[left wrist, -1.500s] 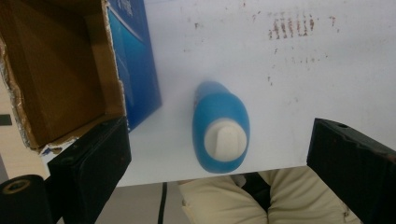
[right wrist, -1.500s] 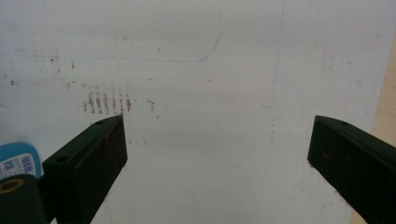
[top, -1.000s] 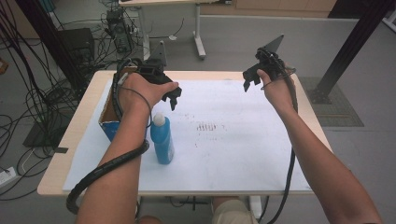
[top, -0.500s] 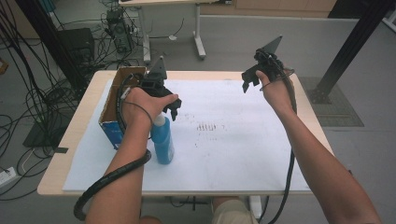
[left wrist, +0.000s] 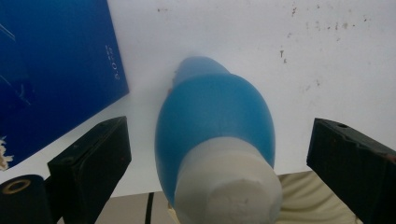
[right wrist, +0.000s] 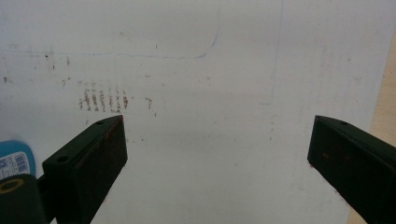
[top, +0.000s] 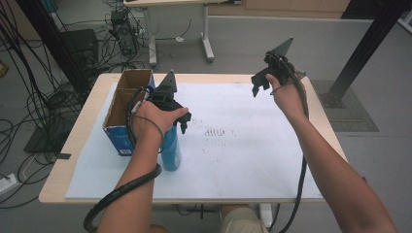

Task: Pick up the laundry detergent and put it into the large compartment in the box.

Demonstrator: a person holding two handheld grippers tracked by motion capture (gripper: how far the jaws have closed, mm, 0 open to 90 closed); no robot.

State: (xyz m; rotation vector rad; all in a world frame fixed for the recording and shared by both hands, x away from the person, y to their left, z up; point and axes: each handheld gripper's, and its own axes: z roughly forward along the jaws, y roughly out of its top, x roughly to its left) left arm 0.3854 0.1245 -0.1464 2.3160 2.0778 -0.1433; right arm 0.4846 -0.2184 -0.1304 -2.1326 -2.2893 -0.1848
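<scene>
The blue bottle (left wrist: 215, 126) stands just beside the open box (top: 127, 110), not yet grasped: the left gripper (top: 180, 119) hangs above it, fingers released, and the right gripper (top: 260, 87), likewise released, waits well apart.

The left gripper (top: 180, 115) now sits nearer the person than a second ago, having come away from the open cardboard box (top: 127, 108) on the worktop. It hangs right over the white cap of the upright blue bottle (left wrist: 215, 135), its jaws spread wide to either side without touching it.
</scene>
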